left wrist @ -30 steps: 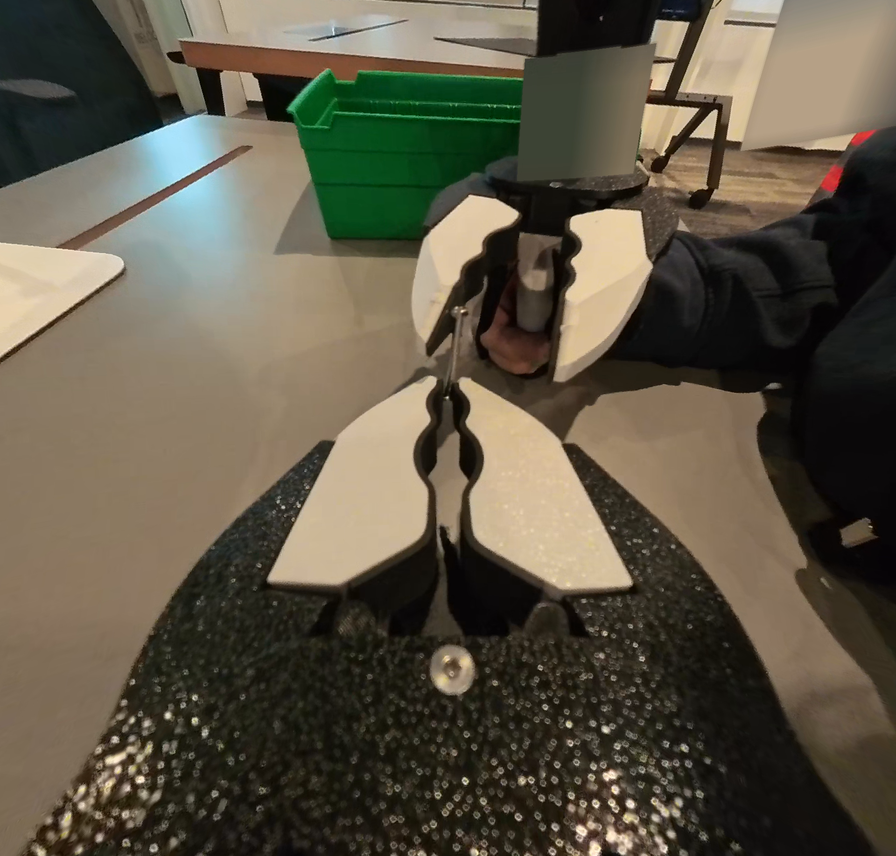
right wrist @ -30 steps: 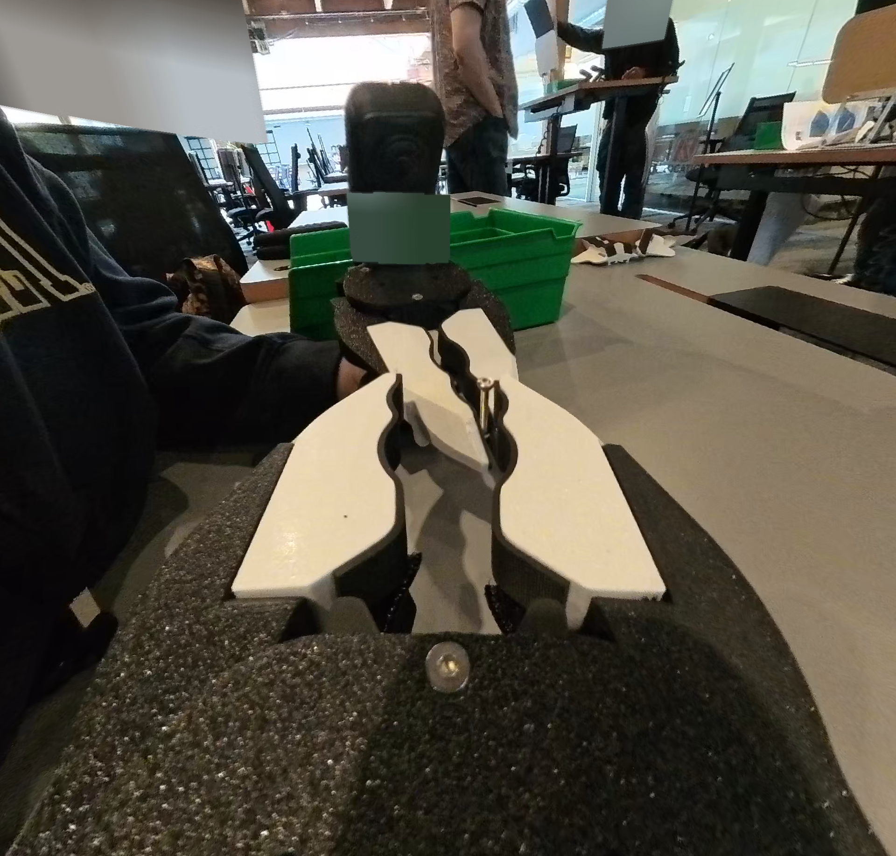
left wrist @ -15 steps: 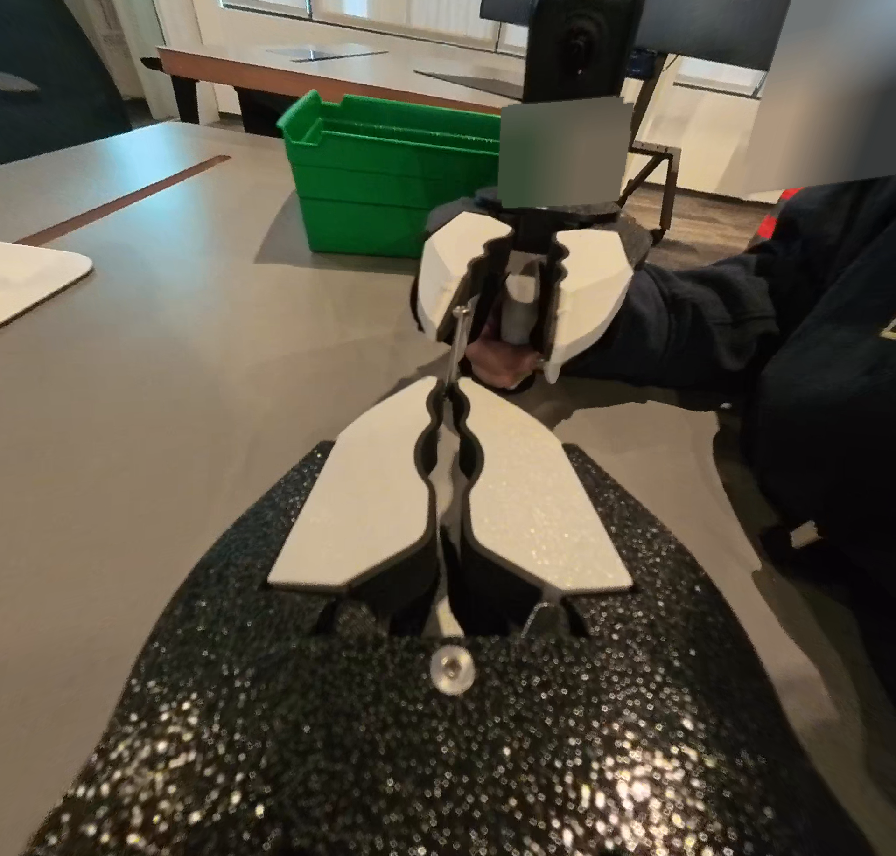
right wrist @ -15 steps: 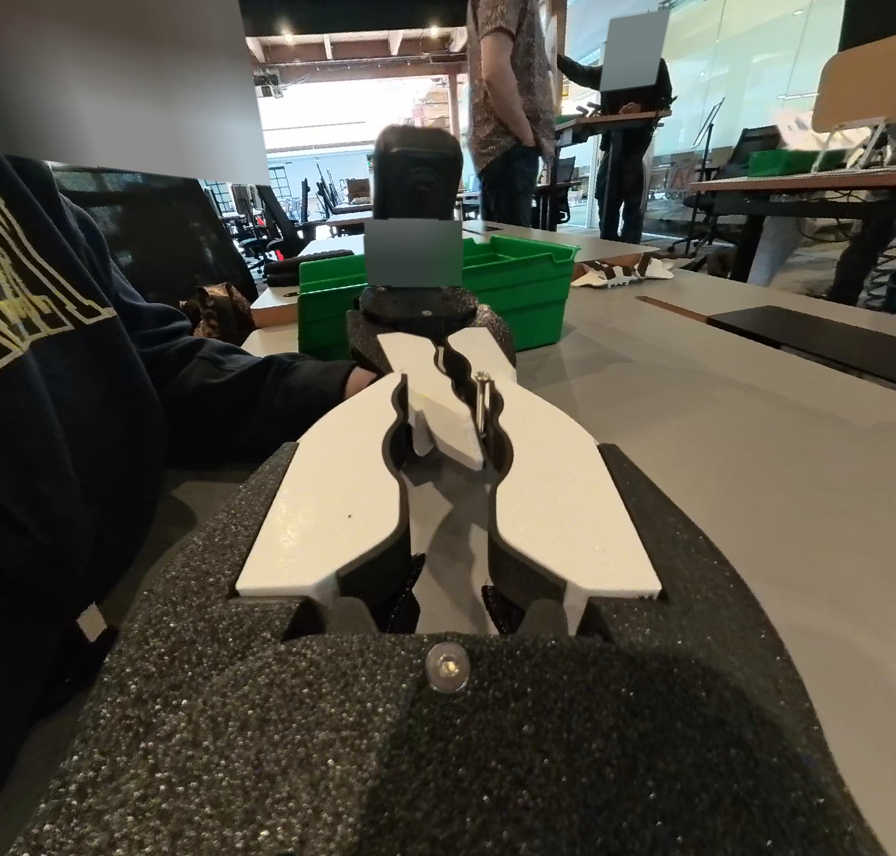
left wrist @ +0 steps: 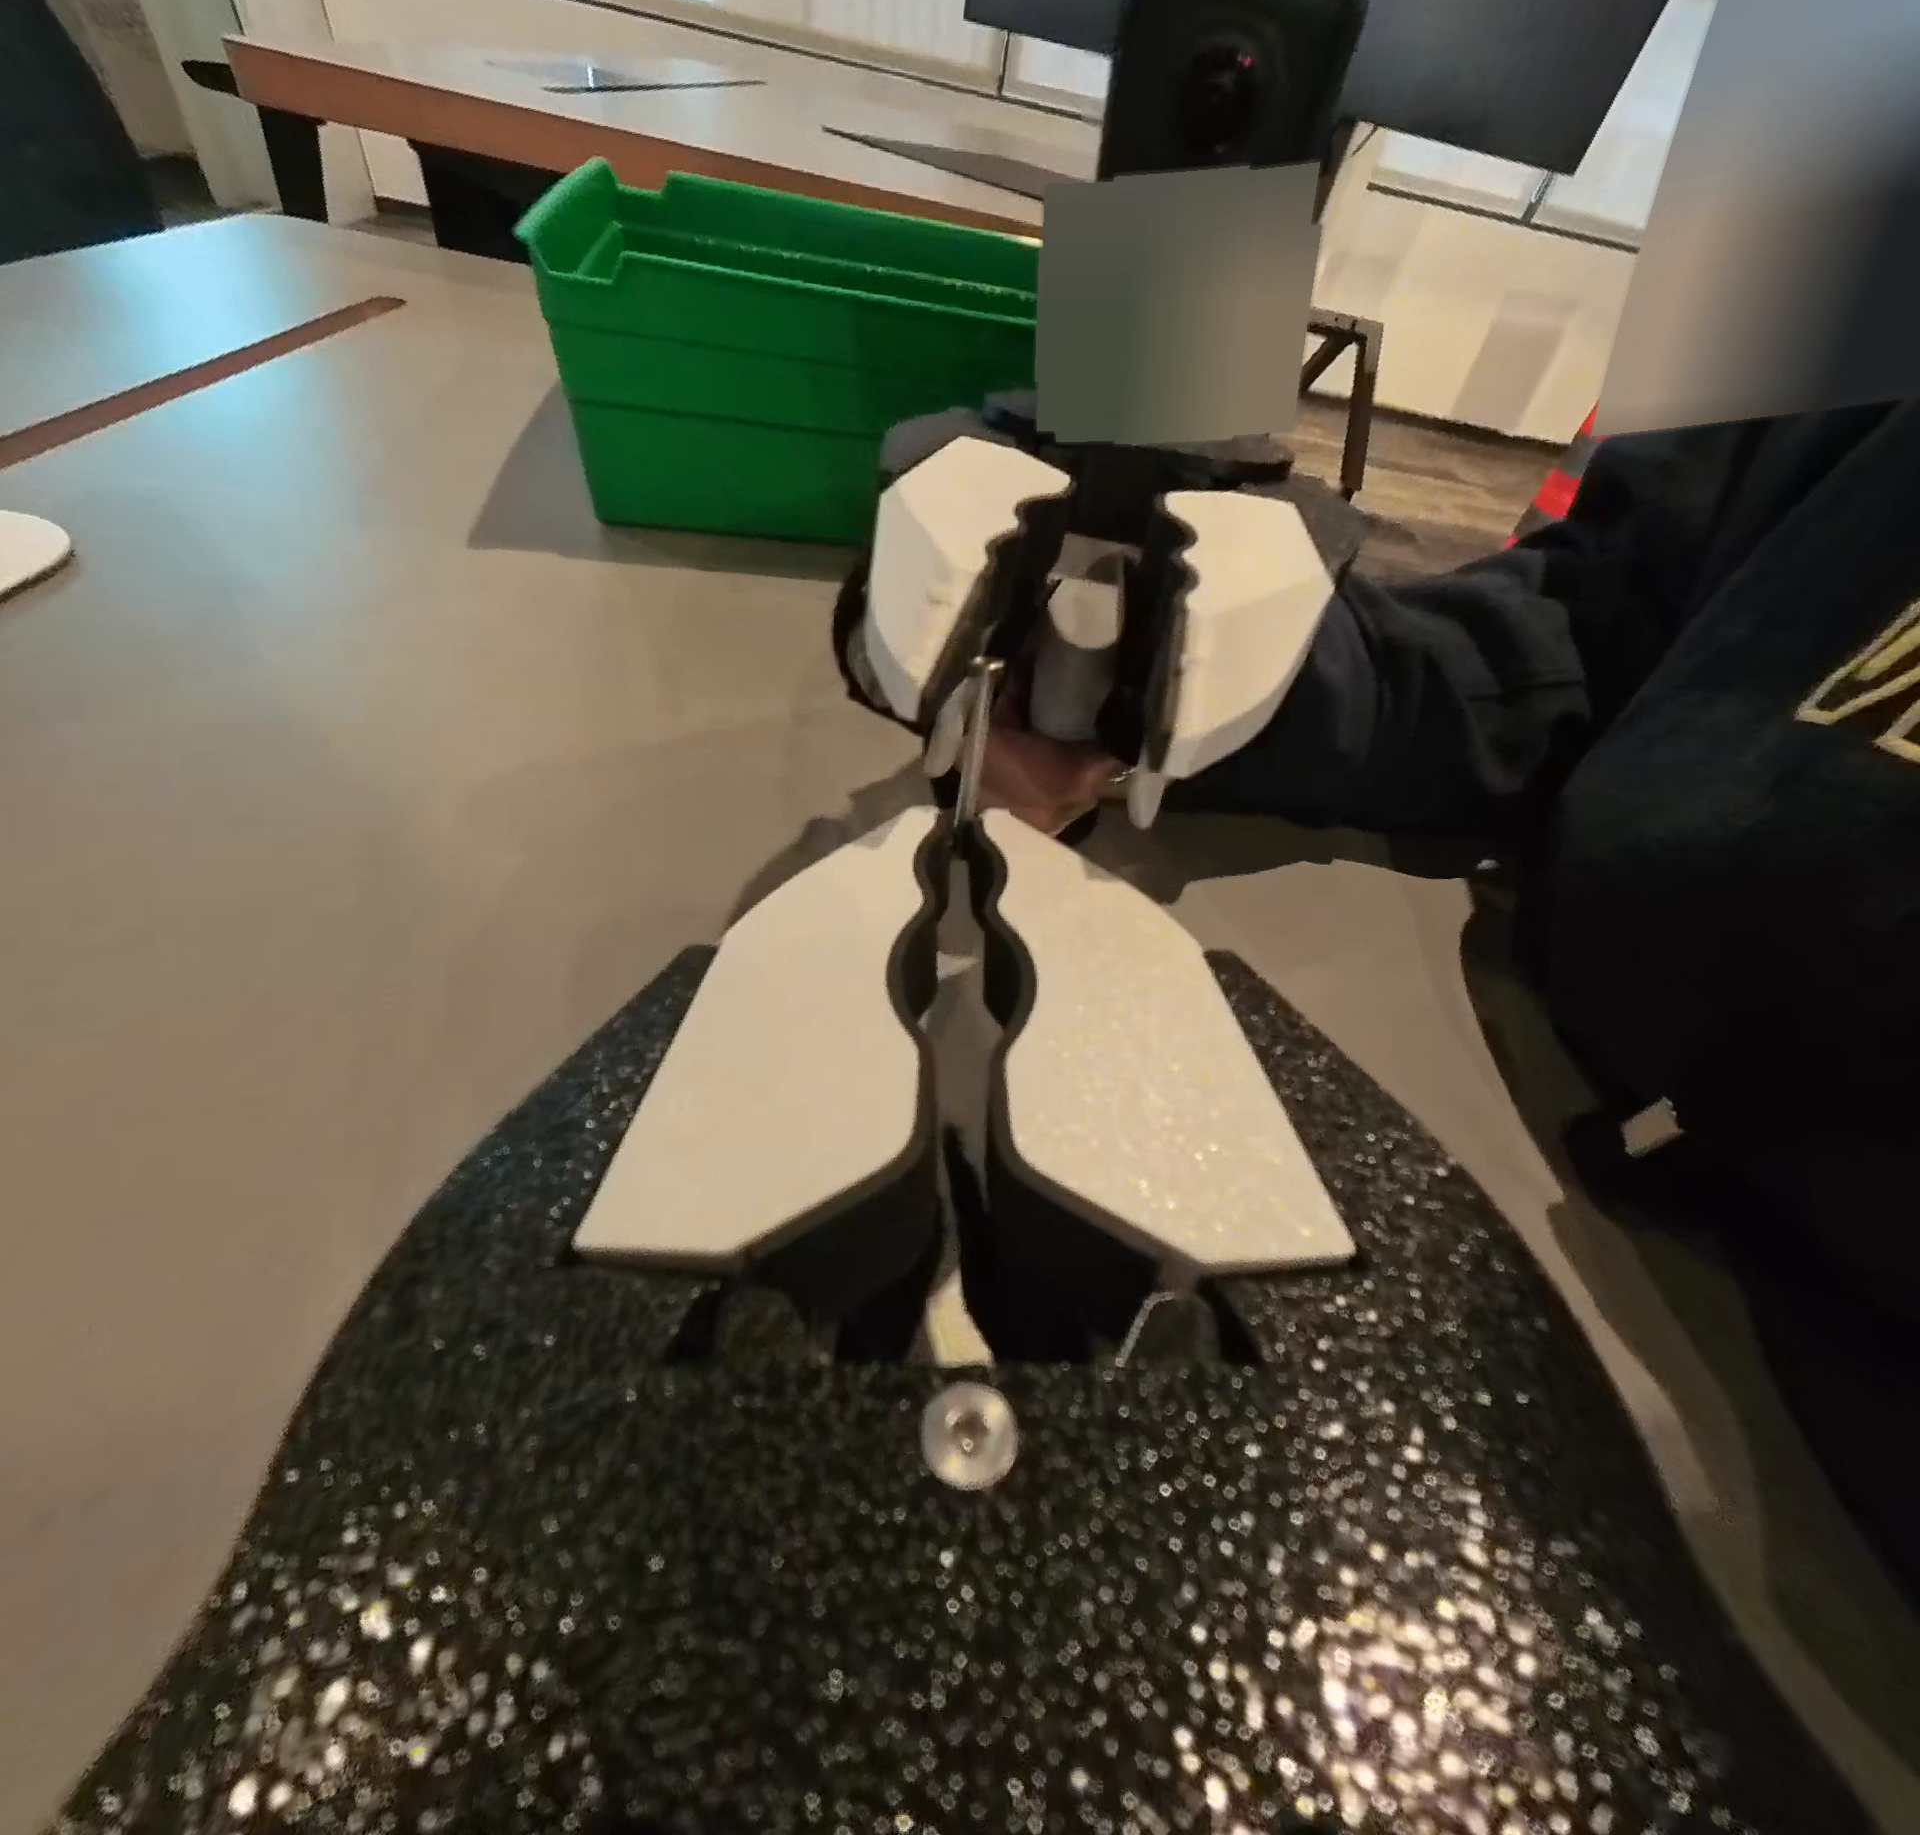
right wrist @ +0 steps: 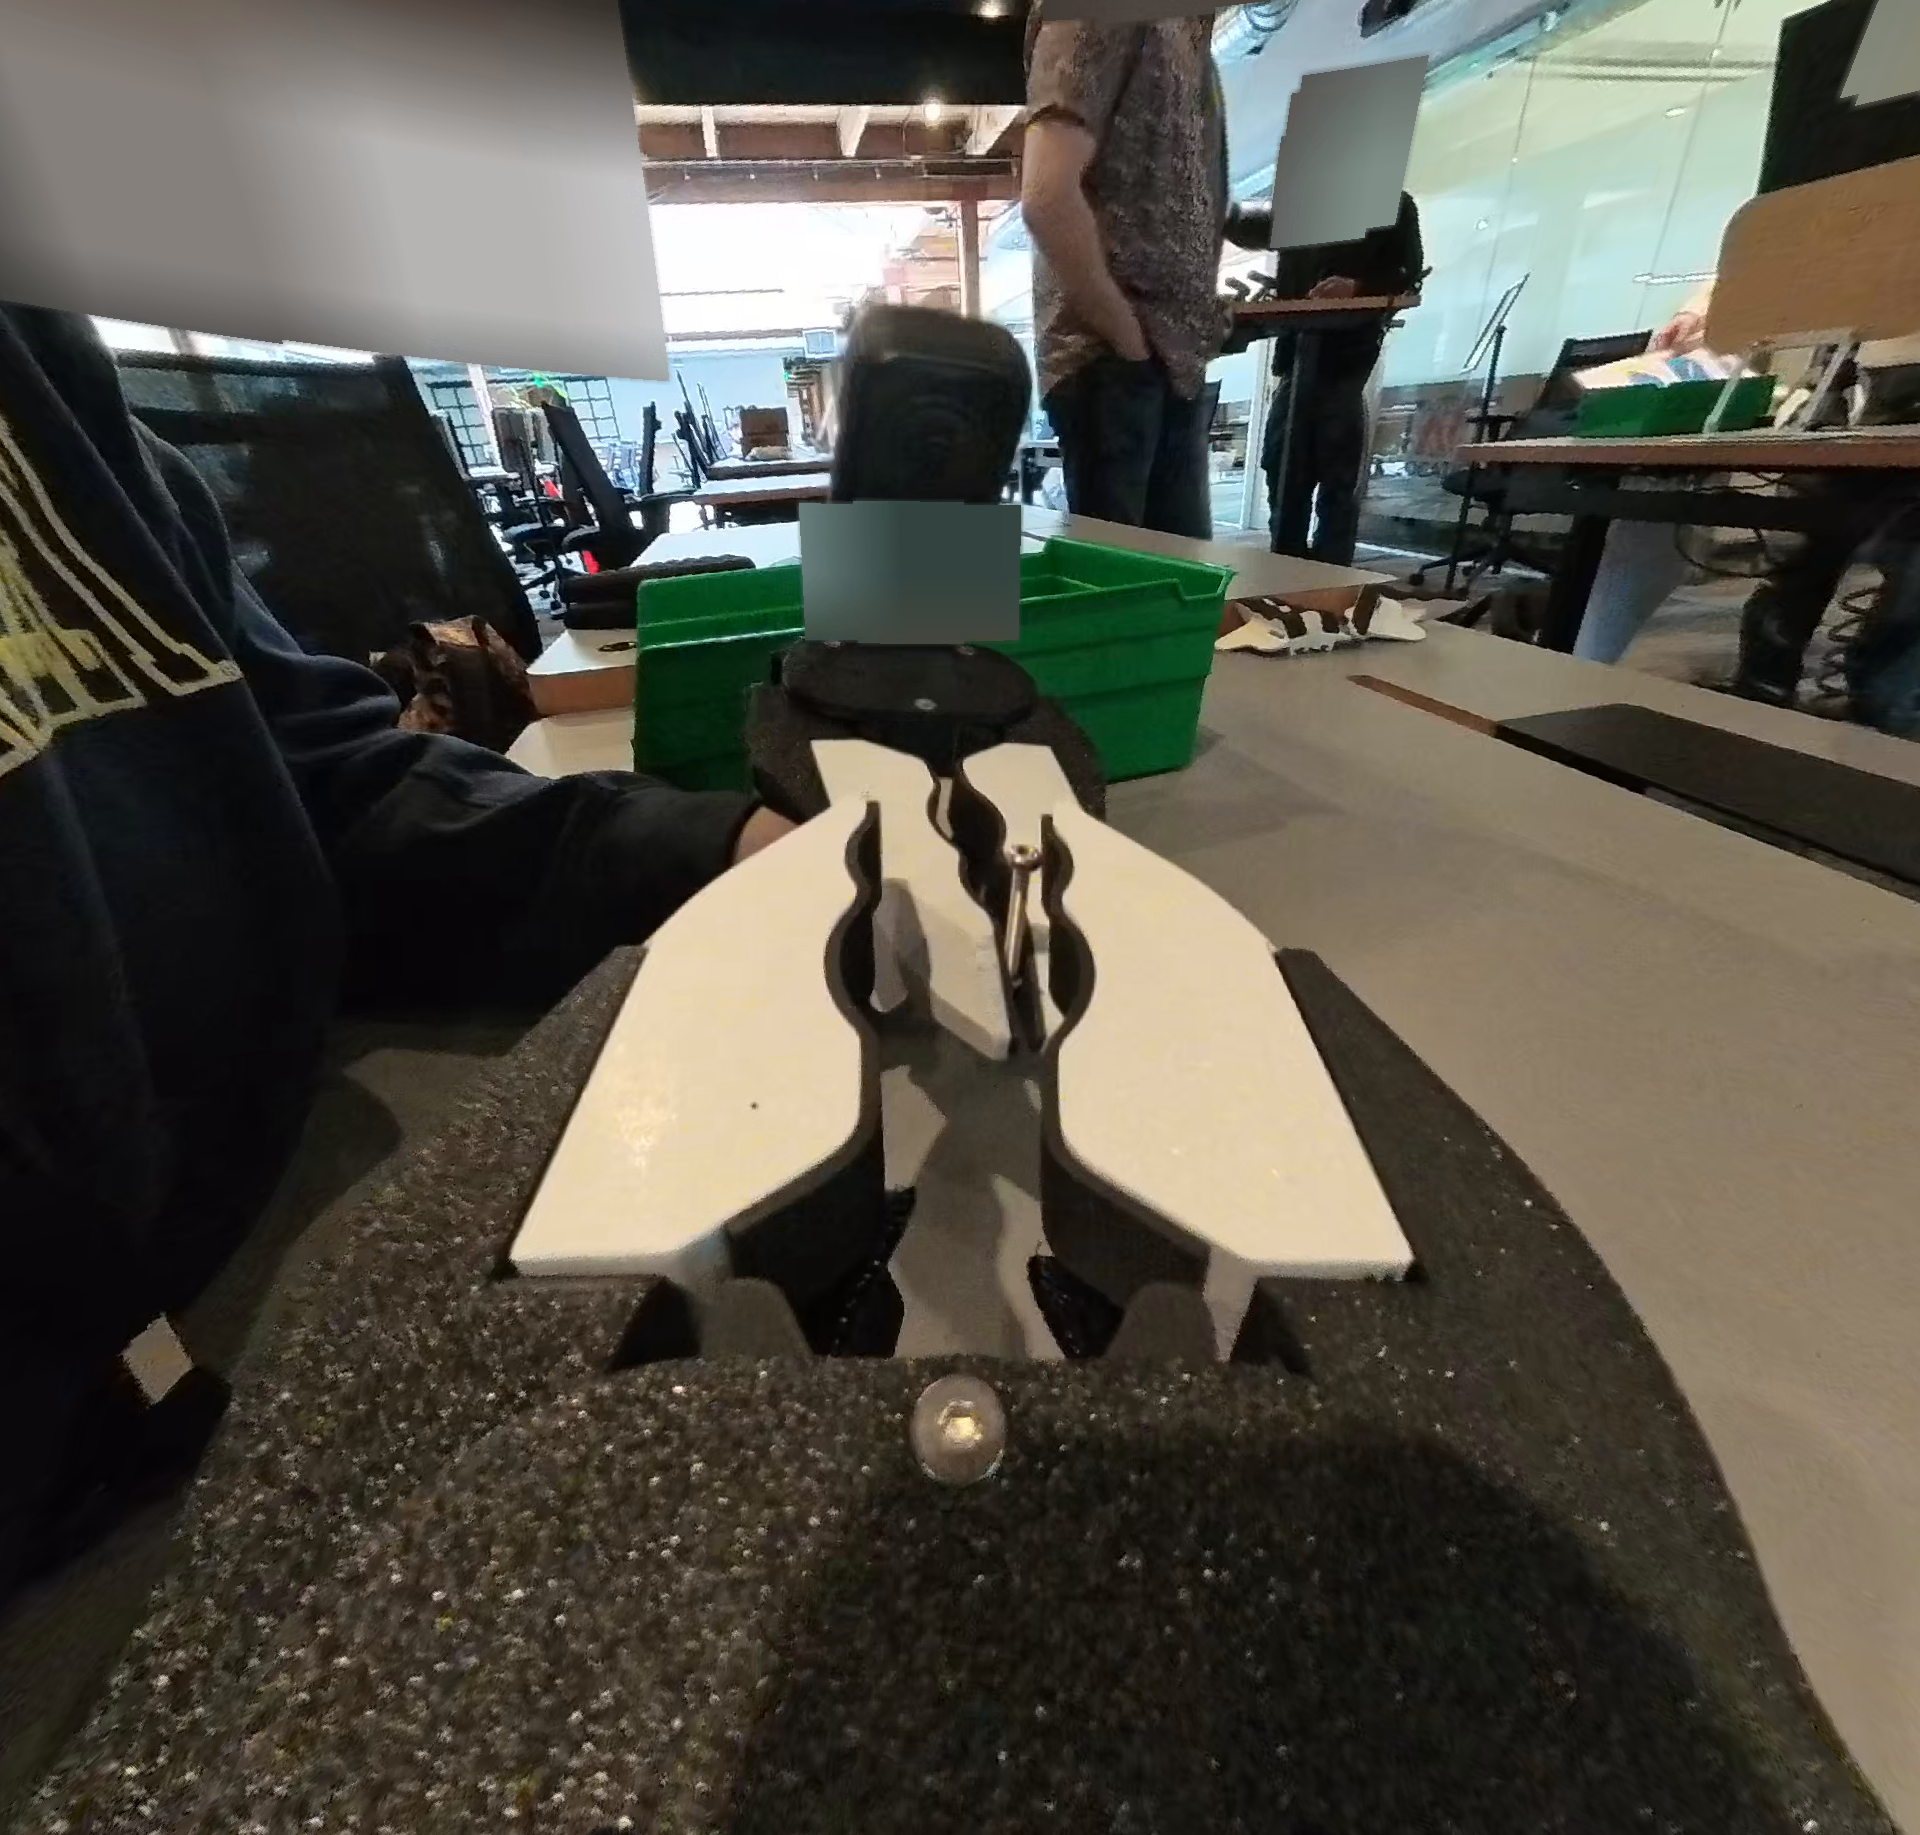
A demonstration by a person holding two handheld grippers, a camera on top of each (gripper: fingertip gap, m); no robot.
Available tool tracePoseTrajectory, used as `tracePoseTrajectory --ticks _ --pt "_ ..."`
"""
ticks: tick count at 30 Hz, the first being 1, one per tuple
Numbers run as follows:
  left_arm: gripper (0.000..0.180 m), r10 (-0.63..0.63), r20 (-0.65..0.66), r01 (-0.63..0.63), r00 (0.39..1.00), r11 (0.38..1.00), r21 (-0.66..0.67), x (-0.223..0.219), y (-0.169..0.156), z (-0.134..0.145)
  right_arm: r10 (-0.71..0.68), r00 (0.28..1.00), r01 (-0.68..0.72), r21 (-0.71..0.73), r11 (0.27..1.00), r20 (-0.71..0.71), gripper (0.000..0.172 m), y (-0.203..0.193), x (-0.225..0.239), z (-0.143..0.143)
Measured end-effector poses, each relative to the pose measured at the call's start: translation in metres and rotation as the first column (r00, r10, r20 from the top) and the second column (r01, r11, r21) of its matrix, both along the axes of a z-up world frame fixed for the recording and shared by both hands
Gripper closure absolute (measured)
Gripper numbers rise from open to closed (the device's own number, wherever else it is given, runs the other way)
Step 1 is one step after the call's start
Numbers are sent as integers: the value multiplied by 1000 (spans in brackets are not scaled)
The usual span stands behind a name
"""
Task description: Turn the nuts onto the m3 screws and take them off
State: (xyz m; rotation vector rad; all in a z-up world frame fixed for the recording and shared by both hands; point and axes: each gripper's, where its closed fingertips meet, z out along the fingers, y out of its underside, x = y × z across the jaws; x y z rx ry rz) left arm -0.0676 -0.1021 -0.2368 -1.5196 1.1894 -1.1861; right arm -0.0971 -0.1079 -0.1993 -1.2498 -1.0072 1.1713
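Thin silver screw (left wrist: pixel 975 746) stands nearly upright above the grey tabletop (left wrist: pixel 312 746), its lower end pinched between the pressed-together fingertips of the left hand-held gripper (left wrist: pixel 961 829), head up. In the right wrist view the same screw (right wrist: pixel 1018 912) shows with its rounded head on top, sitting just inside the right finger of the right hand-held gripper (right wrist: pixel 956 840). That gripper's jaws are spread, with clear space between the left finger and the screw; whether the right pad touches the screw cannot be told. No nut can be made out on the screw at this size. The two grippers face each other, tips overlapping around the screw. A hand (left wrist: pixel 1049 788) in a dark sleeve (left wrist: pixel 1455 663) holds the right gripper from below. A green bin (left wrist: pixel 790 372) sits on the tabletop behind the grippers. Farther back in the right wrist view, two people (right wrist: pixel 1132 279) stand by another desk (right wrist: pixel 1320 310).
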Motion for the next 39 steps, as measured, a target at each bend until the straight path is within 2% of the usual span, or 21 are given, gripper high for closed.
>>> tracePoseTrajectory --ticks 4,8,11,17,20,23,29,34,39 --pt "178 4 56 -2 998 999 -39 -5 3 6 -28 1000 28 9 1000 -13 147 4 6 3" --pt "178 -13 32 14 999 999 -35 -2 0 3 -57 998 58 28 998 -16 146 7 3 4" --pt "178 -18 16 18 1000 999 -34 1 -1 1 -28 1000 29 19 999 -13 145 3 -3 2" --pt "178 -1 78 6 997 998 -68 -5 3 8 -39 999 39 11 999 -6 149 6 8 2" --pt "178 -12 54 15 998 998 -62 -3 1 5 -69 997 69 6 998 -22 147 11 8 4" --pt "178 -17 18 18 1000 999 -41 0 -1 1 -40 999 40 -6 999 -12 145 7 0 2" --pt "178 5 42 -3 999 999 -47 -2 2 4 -6 1000 6 -13 1000 24 149 3 6 -3" --pt "178 -10 14 11 1000 999 -41 0 0 1 -74 997 74 -9 997 -1 146 12 8 1" --pt "178 -12 7 12 1000 999 -37 1 -1 0 -22 999 22 0 1000 41 147 3 -1 -6"
